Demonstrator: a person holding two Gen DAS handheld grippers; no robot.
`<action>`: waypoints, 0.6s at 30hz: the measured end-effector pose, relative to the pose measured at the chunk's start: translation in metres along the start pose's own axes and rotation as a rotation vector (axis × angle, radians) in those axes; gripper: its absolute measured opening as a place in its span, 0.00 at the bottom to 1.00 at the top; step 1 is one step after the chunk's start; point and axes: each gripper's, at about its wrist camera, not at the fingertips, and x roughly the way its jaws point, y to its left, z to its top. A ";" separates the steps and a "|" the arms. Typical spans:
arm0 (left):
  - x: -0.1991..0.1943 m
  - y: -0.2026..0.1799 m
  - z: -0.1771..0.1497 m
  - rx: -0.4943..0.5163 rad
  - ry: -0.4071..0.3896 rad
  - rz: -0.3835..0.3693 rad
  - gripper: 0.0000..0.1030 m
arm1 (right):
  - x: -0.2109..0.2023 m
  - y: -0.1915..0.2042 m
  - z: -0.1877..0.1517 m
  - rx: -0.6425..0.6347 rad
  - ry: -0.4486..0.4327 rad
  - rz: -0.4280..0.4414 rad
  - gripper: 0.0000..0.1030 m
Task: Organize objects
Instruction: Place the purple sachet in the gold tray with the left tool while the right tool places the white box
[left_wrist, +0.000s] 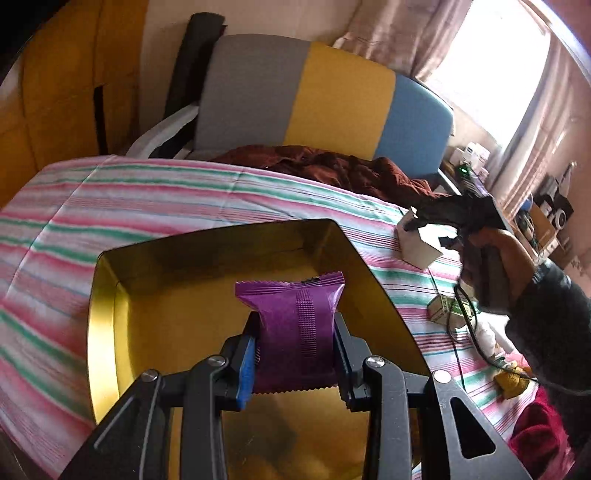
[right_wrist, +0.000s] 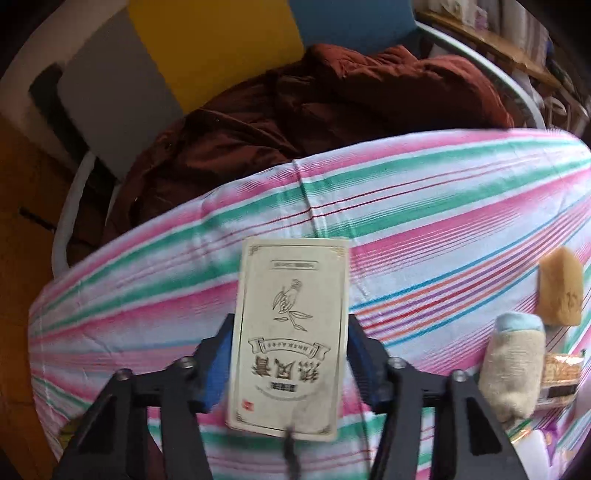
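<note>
Striped cloth (left_wrist: 147, 206) in pink, green and white, spread over the whole work surface. Behind it, a chair (left_wrist: 332, 99) with a back in grey, yellow and blue panels, a brown garment (left_wrist: 351, 170) heaped on the seat, and pink curtains (left_wrist: 406, 37) beside a bright window.

On the cloth, seen from the left wrist: an open gold tin (left_wrist: 110, 332), shallow and square-cornered, nothing lying inside. Above its near part, the left gripper (left_wrist: 295, 321), clamped narrow on a purple packet (left_wrist: 299, 325). Pads pressed to both sides of the packet, crimped seam facing the camera, serrated top edge pointing away. Packet clear of the tin floor, held in the air.

Off to the right in the same view: the right hand (left_wrist: 506, 258) in a dark sleeve (left_wrist: 546, 314), black tool angled down at a white box (left_wrist: 417, 243) on the cloth. Near it, a small green-and-white carton (left_wrist: 443, 310).

From the right wrist: right gripper (right_wrist: 290, 325) closed on that box, cream-coloured, printed with a plant drawing and Chinese characters that read upside down. Blue pads against both long edges, box face turned to the camera. Cannot tell whether the box rests on the cloth or hangs just above it.

To the right of the box, well apart: a rolled beige sock (right_wrist: 513, 369) with a pale blue cuff, a tan block (right_wrist: 561, 291) and a snack pack (right_wrist: 561, 373), all on the stripes.
</note>
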 end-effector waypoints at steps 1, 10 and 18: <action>-0.002 0.004 -0.003 -0.010 0.001 0.004 0.35 | -0.006 0.001 -0.006 -0.031 -0.007 -0.003 0.52; -0.015 0.047 -0.037 -0.099 0.034 0.127 0.35 | -0.102 0.043 -0.089 -0.300 -0.045 0.321 0.52; -0.031 0.065 -0.059 -0.135 0.018 0.212 0.43 | -0.100 0.133 -0.165 -0.463 0.056 0.456 0.52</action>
